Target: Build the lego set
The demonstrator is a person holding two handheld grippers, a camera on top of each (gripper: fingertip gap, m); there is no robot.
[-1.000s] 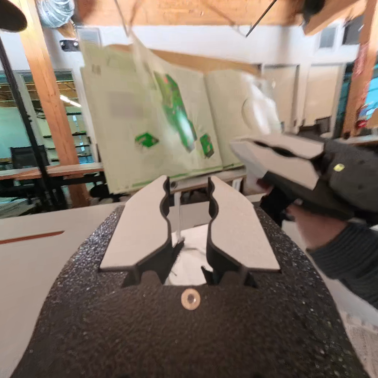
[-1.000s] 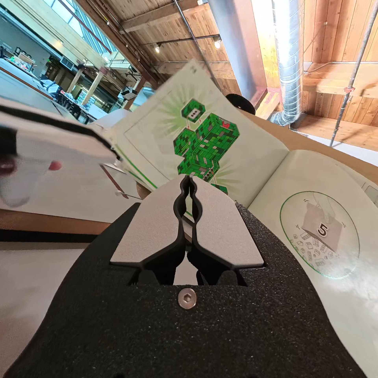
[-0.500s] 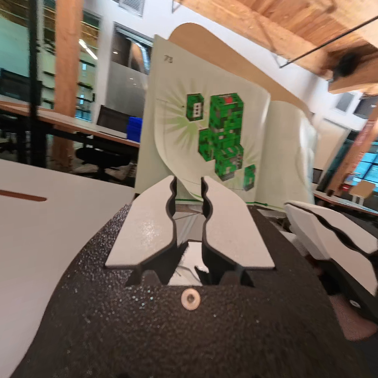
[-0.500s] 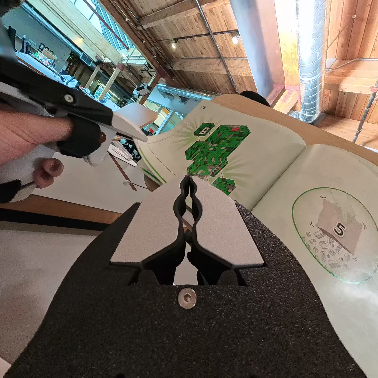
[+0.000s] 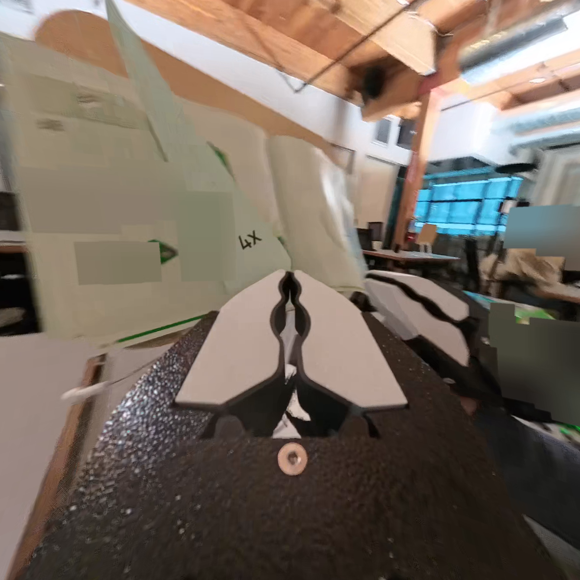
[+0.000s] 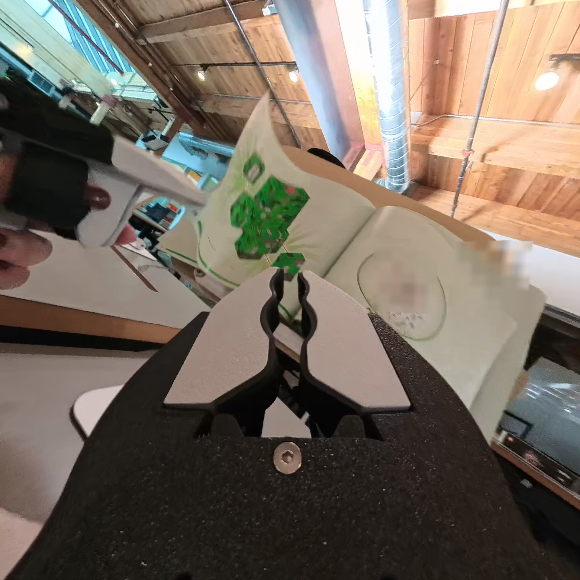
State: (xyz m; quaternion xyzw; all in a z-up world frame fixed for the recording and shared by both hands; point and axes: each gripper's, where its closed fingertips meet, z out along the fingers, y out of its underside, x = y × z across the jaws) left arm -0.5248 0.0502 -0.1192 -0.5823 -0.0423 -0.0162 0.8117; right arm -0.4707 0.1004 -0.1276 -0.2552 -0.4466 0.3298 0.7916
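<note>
An open instruction booklet (image 6: 395, 251) stands on a wooden stand (image 6: 417, 201) ahead of both grippers. One page with a green block figure (image 6: 270, 216) is lifted and curled. My left gripper (image 5: 290, 277) is shut, its tips at that page's lower edge; in the right wrist view its tips (image 6: 196, 201) meet the page's left edge. My right gripper (image 6: 289, 275) is slightly open and empty, just in front of the booklet's fold; it also shows in the left wrist view (image 5: 370, 281), close beside the left one. No loose bricks are in view.
A white table (image 6: 78, 282) with a wooden edge (image 5: 78, 408) lies to the left. A white rounded tray corner (image 6: 94, 405) sits below my right gripper. A dark screen (image 6: 549, 408) lies at the lower right. Desks and chairs stand far behind.
My left gripper has shut on the lifted page and swung it leftward. My right gripper has opened a little and let go of the page's lower edge.
</note>
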